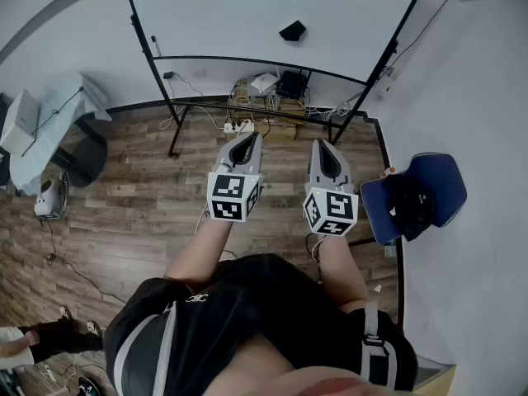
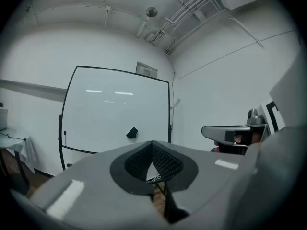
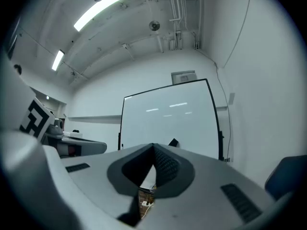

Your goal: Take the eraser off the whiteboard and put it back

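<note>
Up in the upper middle of the head view, the eraser (image 1: 292,30) clings to the whiteboard (image 1: 247,11), low on its white face and well apart from your tongs. Your left tongs (image 1: 246,139) and right tongs (image 1: 328,148) sit side by side at the frame's centre. Both are clenched tip to tip, empty, and aimed at the board. Bare wooden floor (image 1: 140,196) lies below and to the left of them. Cables and boxes (image 1: 268,93) crowd the foot of the board's black stand. A blue chair (image 1: 433,180) stands near the right edge, and a cloth-draped table (image 1: 62,106) at the upper left.
</note>
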A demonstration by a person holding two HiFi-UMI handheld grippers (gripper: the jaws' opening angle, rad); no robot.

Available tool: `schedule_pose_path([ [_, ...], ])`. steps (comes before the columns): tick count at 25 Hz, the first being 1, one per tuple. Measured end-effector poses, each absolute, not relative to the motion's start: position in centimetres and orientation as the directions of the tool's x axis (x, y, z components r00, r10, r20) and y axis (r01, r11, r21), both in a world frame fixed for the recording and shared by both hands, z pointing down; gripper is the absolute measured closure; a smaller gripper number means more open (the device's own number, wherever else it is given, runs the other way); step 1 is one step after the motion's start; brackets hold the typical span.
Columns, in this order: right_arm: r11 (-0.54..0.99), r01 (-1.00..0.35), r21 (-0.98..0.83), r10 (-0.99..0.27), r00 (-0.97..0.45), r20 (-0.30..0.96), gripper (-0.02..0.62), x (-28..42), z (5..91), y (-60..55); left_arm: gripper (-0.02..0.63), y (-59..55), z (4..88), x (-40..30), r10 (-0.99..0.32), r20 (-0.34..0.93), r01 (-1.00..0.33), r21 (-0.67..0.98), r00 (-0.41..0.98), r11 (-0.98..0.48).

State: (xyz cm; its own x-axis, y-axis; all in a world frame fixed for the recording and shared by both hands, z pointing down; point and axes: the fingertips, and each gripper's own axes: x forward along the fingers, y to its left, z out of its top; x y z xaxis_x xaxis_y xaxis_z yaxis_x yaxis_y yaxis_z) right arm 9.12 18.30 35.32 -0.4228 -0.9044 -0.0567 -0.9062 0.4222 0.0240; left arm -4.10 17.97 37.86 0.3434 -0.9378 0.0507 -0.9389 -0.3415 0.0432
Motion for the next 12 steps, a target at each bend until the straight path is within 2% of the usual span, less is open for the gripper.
schedule_pose_path([
  [12,0.447,-0.894,0.007,-0.893,-0.447,-0.049,0.591,7.8,36.0,18.9,0.598,18.6,38.4,-5.1,-0.937,0.061,-0.938,0.043,0.345,-0.343],
])
